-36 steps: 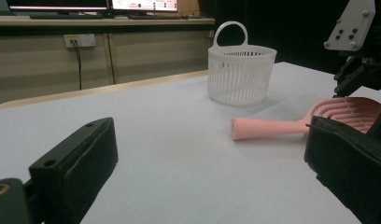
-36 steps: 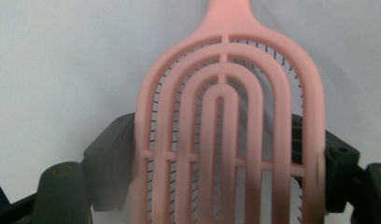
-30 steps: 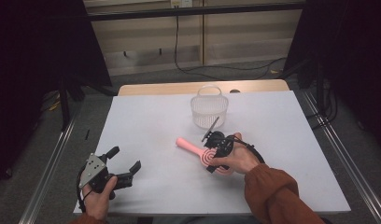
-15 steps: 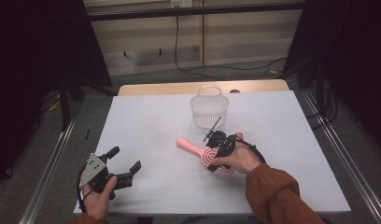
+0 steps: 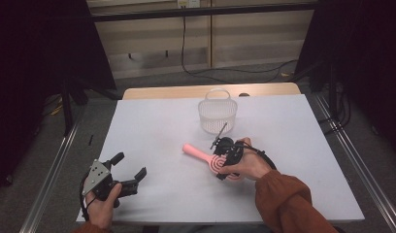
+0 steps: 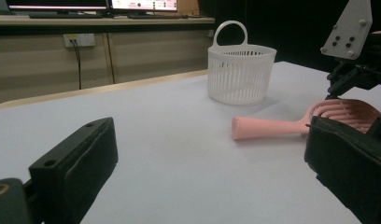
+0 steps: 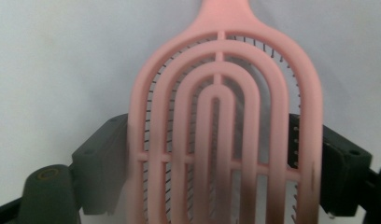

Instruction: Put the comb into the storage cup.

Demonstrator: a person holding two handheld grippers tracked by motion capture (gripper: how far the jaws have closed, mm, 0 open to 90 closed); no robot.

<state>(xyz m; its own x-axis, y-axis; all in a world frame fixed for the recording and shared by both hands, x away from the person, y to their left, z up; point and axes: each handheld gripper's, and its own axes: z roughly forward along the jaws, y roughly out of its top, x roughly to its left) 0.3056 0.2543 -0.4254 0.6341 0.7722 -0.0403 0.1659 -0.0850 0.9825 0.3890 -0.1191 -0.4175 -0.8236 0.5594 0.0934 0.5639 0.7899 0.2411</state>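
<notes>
**Still at the table's middle: pink brush between loosening jaws**

Lies flat on the white table (image 5: 152,121), this pink hairbrush (image 5: 206,156), handle aimed toward the far left, ringed head tucked under the right gripper (image 5: 224,162). Sits just short of the white basket (image 5: 217,115), near but apart.

Bends in from the lower right, the orange-sleeved forearm, right hand (image 5: 249,167) wrapped over the gripper body and tipped down onto the brush head. Rests low at the near left corner, the left hand (image 5: 101,204), with the left gripper (image 5: 130,170) pointing level across the table, jaws wide and bare.

Compared with a second ago: same places for both hands and for the brush; right jaws have just been easing apart, brush head still between them.

Seen up close in the right gripper view: curved pink ribs and fine bristles, black jaws flanking both edges of the head (image 7: 221,121), contact uncertain. Seen side-on from the left gripper view: brush handle (image 6: 268,127) flat on the table, basket (image 6: 240,74) upright behind, its handle raised.
</notes>
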